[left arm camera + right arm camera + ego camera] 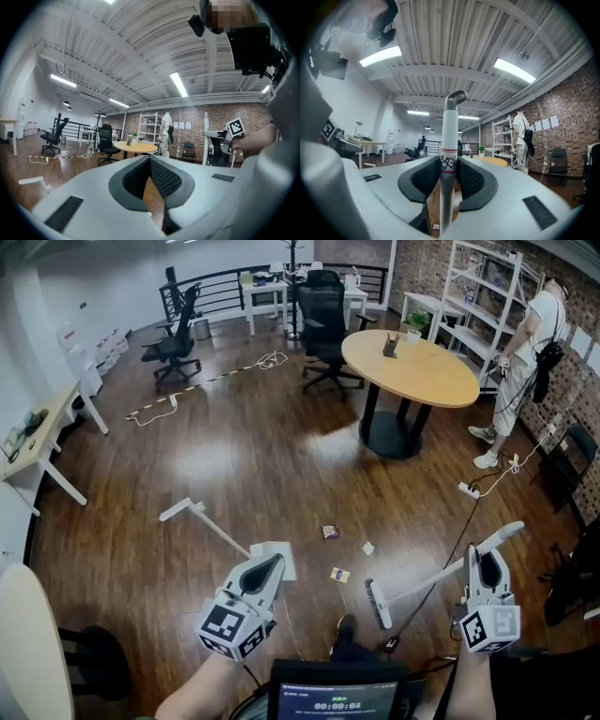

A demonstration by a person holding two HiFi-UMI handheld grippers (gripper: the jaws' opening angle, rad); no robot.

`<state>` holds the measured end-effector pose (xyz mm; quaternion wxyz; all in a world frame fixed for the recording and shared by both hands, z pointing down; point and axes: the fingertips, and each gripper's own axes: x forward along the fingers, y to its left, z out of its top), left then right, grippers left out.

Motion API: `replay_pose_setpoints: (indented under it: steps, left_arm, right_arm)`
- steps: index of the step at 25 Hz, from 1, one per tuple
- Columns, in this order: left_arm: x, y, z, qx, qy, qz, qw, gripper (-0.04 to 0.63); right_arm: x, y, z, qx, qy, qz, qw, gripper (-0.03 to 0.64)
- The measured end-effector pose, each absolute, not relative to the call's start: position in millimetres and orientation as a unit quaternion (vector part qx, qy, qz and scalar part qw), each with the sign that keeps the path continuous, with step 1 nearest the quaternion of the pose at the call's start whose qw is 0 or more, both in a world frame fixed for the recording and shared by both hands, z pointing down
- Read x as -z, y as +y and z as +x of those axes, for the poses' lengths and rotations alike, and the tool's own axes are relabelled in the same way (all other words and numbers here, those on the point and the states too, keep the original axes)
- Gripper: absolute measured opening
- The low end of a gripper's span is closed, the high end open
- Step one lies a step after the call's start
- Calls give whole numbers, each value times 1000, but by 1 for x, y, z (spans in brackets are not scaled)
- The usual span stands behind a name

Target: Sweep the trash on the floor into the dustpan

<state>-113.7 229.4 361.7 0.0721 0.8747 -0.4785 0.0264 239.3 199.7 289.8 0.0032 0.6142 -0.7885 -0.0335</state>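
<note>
- Head view: I count three bits of trash on the floor (234, 456): a dark scrap (330, 532), a white scrap (368, 547) and a yellow scrap (339, 575). They lie between one dustpan (212, 526) and one broom (412, 589).
- Left gripper view: my left gripper (150, 161) has its jaws pressed together with nothing between them.
- Right gripper view: my right gripper (450, 173) has its jaws clamped on the broom's handle.

The dark wooden floor (253, 465) is carrying everything here. A white dustpan (277, 548) is lying flat on it, with its long handle pointing to the left. Just beside it, three pieces of trash are lying apart from each other: a small dark wrapper (330, 532), a crumpled white paper (368, 547) and a yellow wrapper (339, 575). The broom (378, 603) is resting its head near them. Farther away, a white power strip (468, 490) is lying by the round table's black base (391, 435).
</note>
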Motion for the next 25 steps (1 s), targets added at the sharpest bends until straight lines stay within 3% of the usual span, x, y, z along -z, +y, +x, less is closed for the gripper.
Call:
replay_pose_setpoints:
  steps: [5, 25]
  left_arm:
    - [-362, 171, -104, -39, -486, 870, 77, 11]
    - [-387, -57, 47, -85, -482, 870, 59, 11]
  right_arm:
    - [-301, 141, 239, 33, -795, 606, 8, 135]
    - [-369, -70, 350, 17, -813, 582, 12, 133]
